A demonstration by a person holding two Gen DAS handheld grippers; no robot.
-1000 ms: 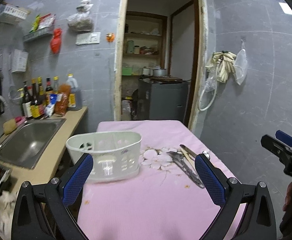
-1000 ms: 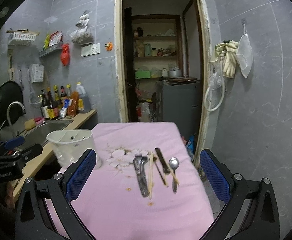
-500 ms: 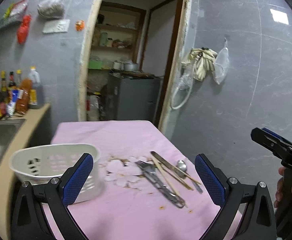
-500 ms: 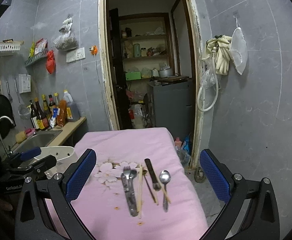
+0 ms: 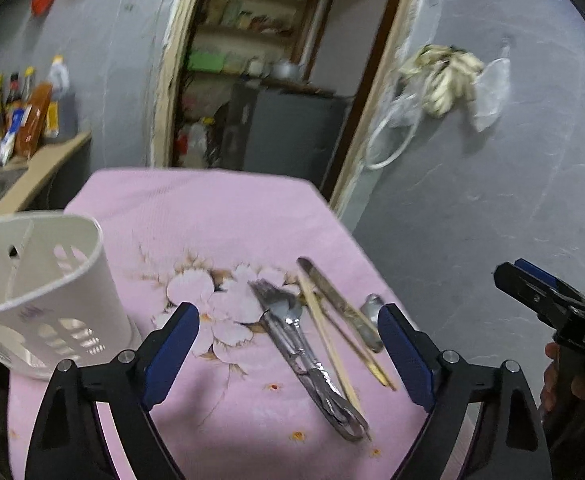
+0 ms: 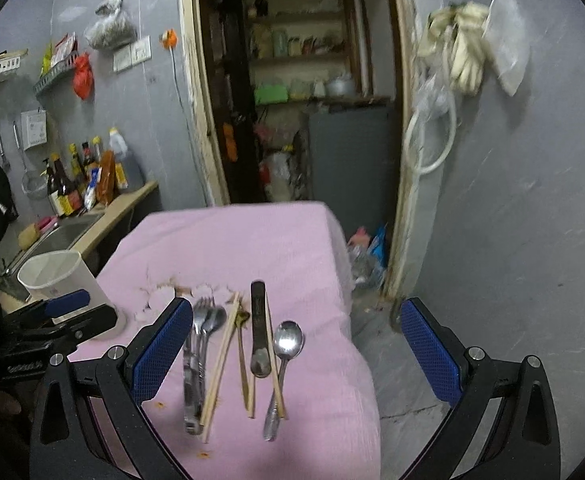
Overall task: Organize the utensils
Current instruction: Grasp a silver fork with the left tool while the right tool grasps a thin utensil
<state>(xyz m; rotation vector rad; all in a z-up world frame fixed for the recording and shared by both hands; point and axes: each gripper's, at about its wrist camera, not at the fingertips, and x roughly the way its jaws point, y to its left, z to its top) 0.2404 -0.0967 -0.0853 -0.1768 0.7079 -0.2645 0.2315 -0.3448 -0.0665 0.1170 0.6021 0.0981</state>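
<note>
Several utensils lie side by side on the pink tablecloth (image 5: 212,208): a fork-and-spoon bundle (image 5: 292,332), wooden chopsticks (image 5: 328,344), a knife (image 5: 328,292) and a spoon (image 5: 372,312). A white slotted basket (image 5: 40,292) stands upright at the table's left. My left gripper (image 5: 288,310) hovers over the bundle and chopsticks. Its jaws are closing and still wide, and the pads press on nothing. My right gripper (image 6: 297,304) is open above the knife (image 6: 259,328) and the spoon (image 6: 286,352), with the bundle (image 6: 198,344) by its left finger. The basket (image 6: 56,276) is far left.
A sink (image 6: 64,236) and a counter with bottles (image 6: 84,184) lie left of the table. Behind it is a doorway with a grey cabinet (image 6: 348,152). Gloves and a hose (image 6: 452,64) hang on the right wall. The table's right edge drops to the floor (image 6: 372,272).
Both grippers have come forward and lower over the utensils. The left view has swung right, so the sink is out of view and the basket sits at the left edge. The left jaws have narrowed.
</note>
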